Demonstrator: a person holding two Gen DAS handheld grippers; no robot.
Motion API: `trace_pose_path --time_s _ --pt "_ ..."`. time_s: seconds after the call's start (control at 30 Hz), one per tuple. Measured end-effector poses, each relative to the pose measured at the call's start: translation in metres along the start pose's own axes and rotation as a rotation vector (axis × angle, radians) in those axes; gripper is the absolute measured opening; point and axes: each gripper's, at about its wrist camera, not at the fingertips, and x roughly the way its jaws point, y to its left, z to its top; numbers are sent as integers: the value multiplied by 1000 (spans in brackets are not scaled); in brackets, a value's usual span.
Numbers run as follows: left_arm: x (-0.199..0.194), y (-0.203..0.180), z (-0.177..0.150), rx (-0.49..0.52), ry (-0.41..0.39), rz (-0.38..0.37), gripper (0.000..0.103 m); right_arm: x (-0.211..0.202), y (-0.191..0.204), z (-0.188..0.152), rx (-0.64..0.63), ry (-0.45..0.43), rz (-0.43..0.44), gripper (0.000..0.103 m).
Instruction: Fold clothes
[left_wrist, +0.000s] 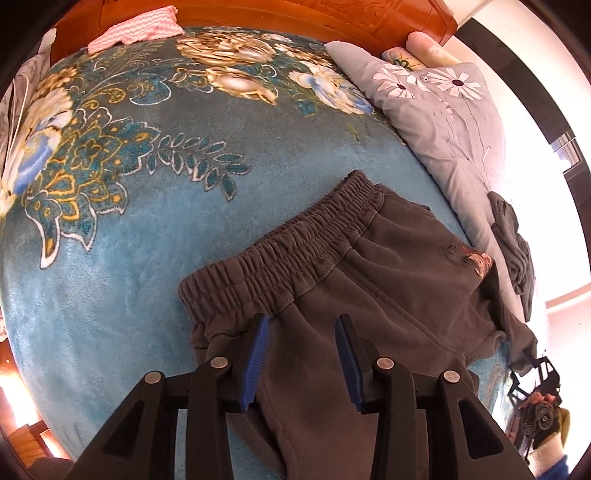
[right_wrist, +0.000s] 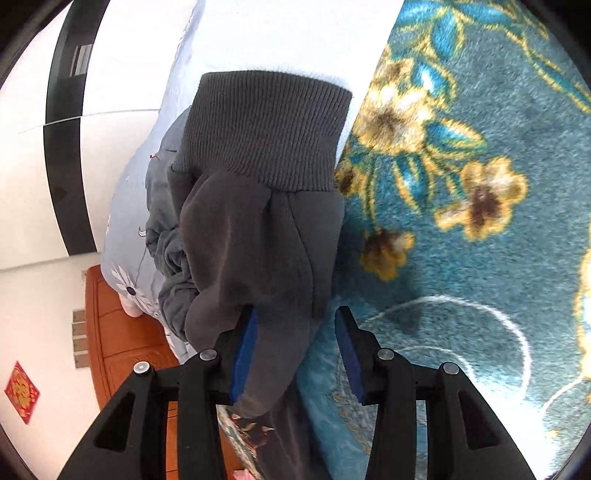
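Dark grey sweatpants (left_wrist: 332, 280) lie on a blue floral blanket (left_wrist: 129, 221). Their elastic waistband (left_wrist: 280, 243) runs diagonally in the left wrist view. My left gripper (left_wrist: 303, 325) is open, its blue pads straddling the fabric just below the waistband. In the right wrist view the pant leg (right_wrist: 258, 240) with its ribbed cuff (right_wrist: 266, 133) lies over the blanket's edge (right_wrist: 461, 221). My right gripper (right_wrist: 295, 317) is open, with leg fabric lying between its pads. The right gripper also shows small at the lower right of the left wrist view (left_wrist: 532, 384).
A grey quilt with white daisies (left_wrist: 450, 122) lies along the bed's right side, with another dark garment (left_wrist: 513, 243) on it. A pink striped cloth (left_wrist: 136, 26) sits by the wooden headboard (left_wrist: 332, 14). A wooden cabinet (right_wrist: 118, 332) stands beside the bed.
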Motion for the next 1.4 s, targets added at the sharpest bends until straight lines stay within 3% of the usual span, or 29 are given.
trace_pose_path --time_s 0.1,0.2,0.3,0.53,0.7,0.9,1.07,1.13,1.17,1.2,1.3,1.4 --pt "1 -3 -1 9 0 4 47 0 9 0 -16 3 22 42" --pt "1 -6 -1 17 0 8 48 -4 25 1 -58 6 47 25" --pt "1 -8 -3 15 5 3 48 -10 48 2 -132 12 64 15" --pt "6 -11 -3 20 22 -5 48 -19 119 -1 -357 49 98 11" --pt "9 -12 -1 24 29 -10 48 -3 155 -2 -397 40 87 11" --pt "13 -10 0 11 29 -14 48 33 184 -7 -461 45 -2 11" --pt "16 -11 0 20 32 -13 50 54 192 -17 -535 97 -51 19" --pt "17 -11 0 18 32 -17 51 57 198 -22 -592 145 -45 39" --pt "17 -11 0 19 32 -16 51 56 202 -24 -626 162 -33 57" --pt "18 -12 1 21 31 -14 51 55 206 -26 -660 180 -21 63" --pt "17 -12 1 14 28 -18 52 40 212 -27 -713 172 12 63" --pt "18 -11 1 8 24 -22 52 13 200 -18 -727 84 17 63"
